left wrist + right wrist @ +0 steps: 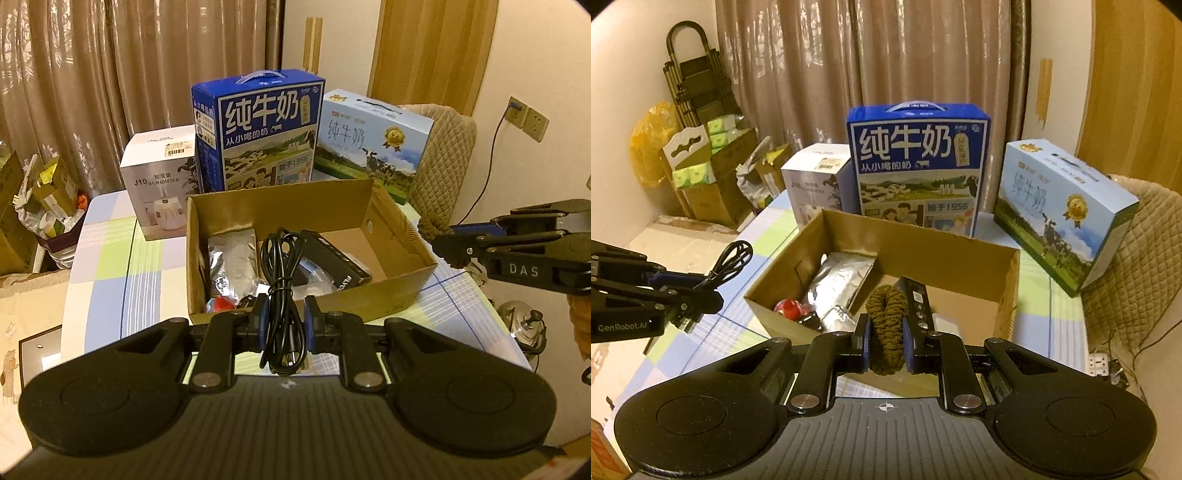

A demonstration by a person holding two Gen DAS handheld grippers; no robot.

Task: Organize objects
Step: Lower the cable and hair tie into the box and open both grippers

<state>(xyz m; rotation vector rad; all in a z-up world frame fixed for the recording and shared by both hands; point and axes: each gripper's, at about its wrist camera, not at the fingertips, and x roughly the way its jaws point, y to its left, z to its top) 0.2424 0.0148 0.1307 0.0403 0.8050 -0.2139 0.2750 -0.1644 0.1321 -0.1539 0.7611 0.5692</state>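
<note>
Tabletop box (310,295); cable (281,280) lengthwise in left tongs (285,321).

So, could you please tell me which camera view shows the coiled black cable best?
The left wrist view: the black cable fills the centre, clamped between the left gripper's jaws, its full bundle visible. The right wrist view shows only a small looped end at the far left, sticking out past the jaws.

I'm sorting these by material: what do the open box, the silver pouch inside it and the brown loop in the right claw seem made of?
Open box: plain brown cardboard, matte, with cut raw edges. Silver pouch: likely metallised foil or plastic film, since it is shiny and creased. Brown loop, pinched in the right claw: looks like fuzzy yarn or chenille with a nubby surface; the exact fibre is unclear.
</note>
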